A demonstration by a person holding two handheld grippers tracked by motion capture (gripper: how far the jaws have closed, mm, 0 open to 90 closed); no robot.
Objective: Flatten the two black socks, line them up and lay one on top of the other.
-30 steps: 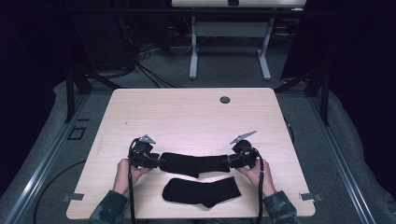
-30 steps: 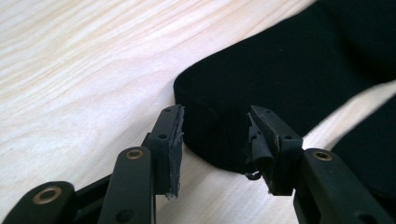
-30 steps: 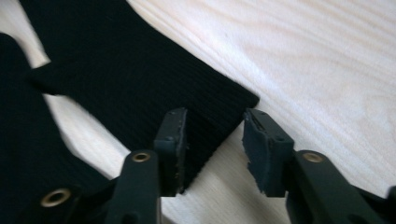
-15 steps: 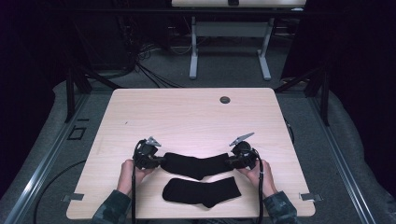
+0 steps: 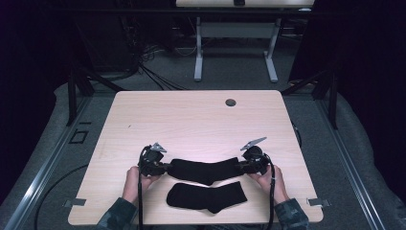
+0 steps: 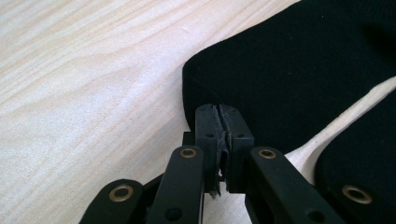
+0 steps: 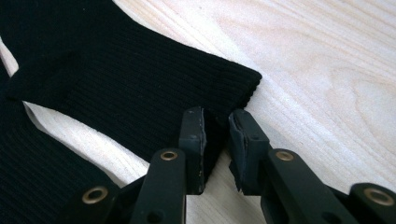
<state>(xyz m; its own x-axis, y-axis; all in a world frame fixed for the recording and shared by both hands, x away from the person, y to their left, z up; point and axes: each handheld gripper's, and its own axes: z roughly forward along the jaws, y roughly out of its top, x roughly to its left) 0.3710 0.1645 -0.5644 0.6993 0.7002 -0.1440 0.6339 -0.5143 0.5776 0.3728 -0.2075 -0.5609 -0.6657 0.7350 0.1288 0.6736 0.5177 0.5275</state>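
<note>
Two black socks lie on the light wood table (image 5: pixel 191 120). The upper sock (image 5: pixel 206 170) stretches between both grippers; the lower sock (image 5: pixel 208 196) lies just in front of it, nearer the person. My left gripper (image 5: pixel 165 167) is shut on the upper sock's left end, and in the left gripper view the pads (image 6: pixel 219 109) pinch the edge of the fabric (image 6: pixel 289 70). My right gripper (image 5: pixel 239 166) is at the cuff end. Its jaws (image 7: pixel 217 116) have just been closing, the cuff (image 7: pixel 116 70) lies between them, and a narrow gap still shows at one pad.
A small dark grommet (image 5: pixel 231 102) sits near the table's far edge. Cables trail from both grippers toward the person. Beyond the table stand a desk frame (image 5: pixel 234 52) and floor cables. The lower sock (image 6: pixel 369 140) lies close beside the left jaws.
Both grippers have edged inward onto the ends of the upper sock. The left jaws have shut on its end, and the right jaws have narrowed around the cuff.
</note>
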